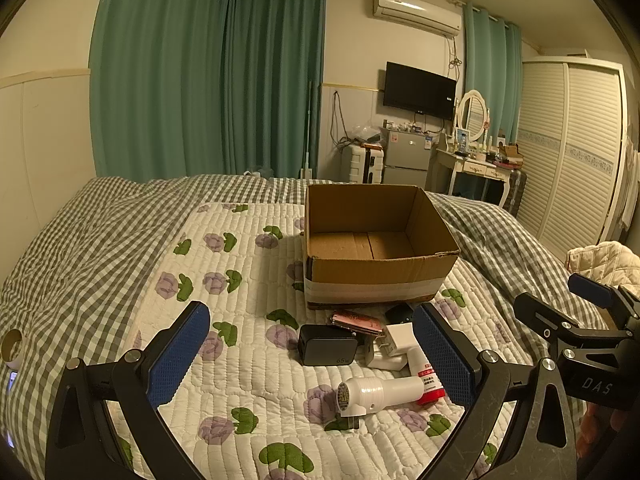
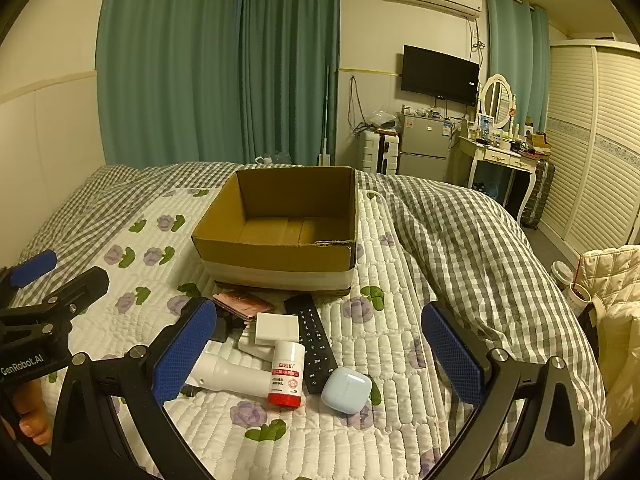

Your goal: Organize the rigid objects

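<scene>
An open, empty cardboard box (image 1: pixel 372 272) (image 2: pixel 280 256) stands on the bed. In front of it lies a cluster: a black 65W charger (image 1: pixel 326 345), a pink case (image 1: pixel 356 322) (image 2: pixel 242 303), a white adapter (image 1: pixel 394 344) (image 2: pixel 277 328), a white cylindrical plug device (image 1: pixel 376 394) (image 2: pixel 228 374), a white bottle with red cap (image 2: pixel 286 374) (image 1: pixel 428 382), a black remote (image 2: pixel 314 340) and a pale blue earbud case (image 2: pixel 346 390). My left gripper (image 1: pixel 310 356) is open above the cluster. My right gripper (image 2: pixel 320 354) is open above it too. Both are empty.
The bed has a white floral quilt (image 1: pixel 224 280) and a grey checked duvet (image 2: pixel 460 240). A tape roll (image 1: pixel 12 346) lies at the left. A padded jacket (image 2: pixel 612 280) and cups (image 2: pixel 562 272) sit at the right. Curtains, fridge, dresser and wardrobe stand behind.
</scene>
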`<state>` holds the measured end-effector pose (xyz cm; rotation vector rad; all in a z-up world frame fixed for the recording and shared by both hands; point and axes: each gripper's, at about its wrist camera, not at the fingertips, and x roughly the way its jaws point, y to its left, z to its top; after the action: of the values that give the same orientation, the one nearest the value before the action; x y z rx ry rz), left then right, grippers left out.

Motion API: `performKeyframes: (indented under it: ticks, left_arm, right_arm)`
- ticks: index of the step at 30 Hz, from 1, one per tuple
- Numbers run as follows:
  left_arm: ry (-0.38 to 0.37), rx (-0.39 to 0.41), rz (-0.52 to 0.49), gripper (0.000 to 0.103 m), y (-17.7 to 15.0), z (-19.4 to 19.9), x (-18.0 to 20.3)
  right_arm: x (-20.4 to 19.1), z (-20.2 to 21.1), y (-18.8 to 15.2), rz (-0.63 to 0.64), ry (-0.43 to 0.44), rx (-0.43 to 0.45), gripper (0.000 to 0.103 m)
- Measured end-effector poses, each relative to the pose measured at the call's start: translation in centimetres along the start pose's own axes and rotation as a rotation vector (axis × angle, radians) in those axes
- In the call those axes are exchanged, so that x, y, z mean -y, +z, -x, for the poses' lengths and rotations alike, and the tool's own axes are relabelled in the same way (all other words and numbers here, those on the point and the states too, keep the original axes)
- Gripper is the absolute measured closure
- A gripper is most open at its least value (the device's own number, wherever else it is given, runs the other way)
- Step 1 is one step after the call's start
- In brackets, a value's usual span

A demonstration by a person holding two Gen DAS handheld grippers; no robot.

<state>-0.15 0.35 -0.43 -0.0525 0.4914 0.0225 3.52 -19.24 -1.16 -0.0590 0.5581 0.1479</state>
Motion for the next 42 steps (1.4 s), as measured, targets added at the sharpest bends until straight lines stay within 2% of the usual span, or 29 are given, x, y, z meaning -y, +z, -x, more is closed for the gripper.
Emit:
performKeyframes:
  ticks: [8,11,17,20,22,24,27,29,32,36,37,39,40,42]
  left_arm:
    - [-0.001,-0.007,-0.001,0.0,-0.1,-0.2,0.1]
    - [-0.001,-0.032,-0.01,0.0,-0.3,-0.8,0.3]
    - [0.02,-0.147,-0.059,0.0,-2.0,-3.7,0.9]
    - [-0.011,-0.236,-0.048,0.0,-3.1,-5.7,1.0]
    - [-0.038,-0.324,-0.048,0.0,-4.0,-7.5,1.3]
    - [-0.047,-0.385,-0.069,0.002,-4.9,-8.8,1.8]
    - [-0.098,-0.452,-0.101,0.003,-6.1,-10.2,2.8]
    - [-0.102,-0.513,-0.161,0.005,-6.9,-11.4,3.9]
    - [-0.116,-0.511,-0.226,0.005,-7.2,-11.9,4.8]
    - [-0.175,-0.516,-0.336,0.005,-7.3,-12.8,6.3]
    - [-0.178,-0.508,-0.357,0.006,-7.2,-13.2,6.5]
    - [-0.213,-0.501,-0.393,0.017,-7.1,-13.7,7.1]
    - [-0.25,-0.519,-0.412,0.025,-7.3,-13.9,7.4]
    - [-0.256,-0.523,-0.421,0.035,-7.5,-14.1,7.2]
  right_arm:
    - [0.0,0.0,0.1,0.001,0.009,-0.011,0.0]
    - [0.0,-0.2,0.1,0.001,0.008,-0.024,0.0]
    - [0.0,-2.0,-0.9,0.023,-0.005,-0.104,0.0]
    - [-0.2,-3.6,-1.9,0.054,-0.007,-0.154,0.003]
    - [-0.4,-4.8,-2.5,0.086,-0.02,-0.193,0.011]
    - [-0.1,-5.8,-2.9,0.087,-0.021,-0.236,0.012]
    - [0.5,-6.6,-3.3,0.059,-0.01,-0.271,0.012]
    - [0.8,-7.1,-3.4,0.05,-0.001,-0.296,0.012]
    - [0.7,-7.8,-3.5,0.062,0.009,-0.323,0.012]
    - [0.5,-8.4,-3.8,0.077,0.005,-0.349,0.012]
    - [0.6,-8.5,-3.9,0.073,0.007,-0.357,0.012]
    - [0.8,-8.8,-4.0,0.067,0.007,-0.366,0.012]
    - [0.9,-8.9,-4.1,0.066,0.005,-0.371,0.012]
    - [0.9,-9.1,-4.2,0.068,0.002,-0.376,0.012]
